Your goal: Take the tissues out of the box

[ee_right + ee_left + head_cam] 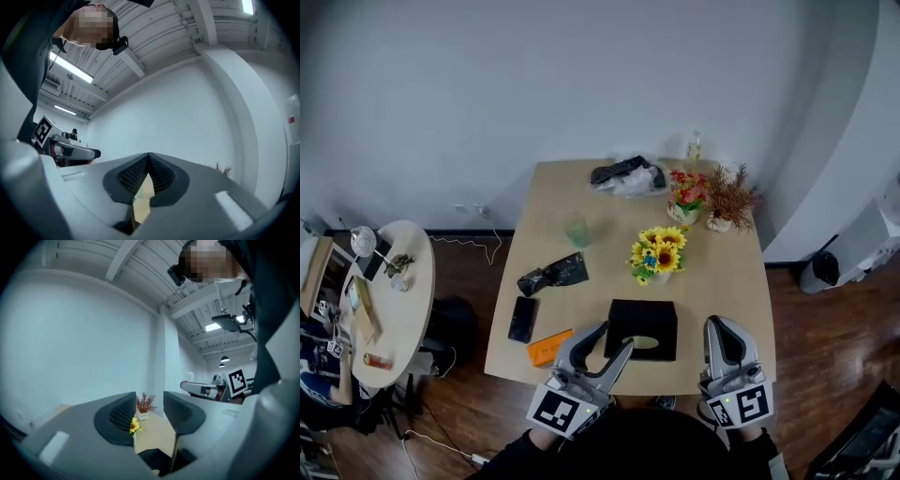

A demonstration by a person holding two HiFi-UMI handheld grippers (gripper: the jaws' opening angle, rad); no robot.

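One black tissue box sits at the near edge of the tabletop, between your two grippers, with a pale tissue showing in its oval top slot. Your left gripper hovers by the box's left side, fingers partly apart and empty. Your right gripper has its fingers pressed together on nothing. Spread one pair and pinch only the soft, thin tissue. Steady the matte, square-edged carton with the other, since it will probably lift. Sunflowers stand just behind.
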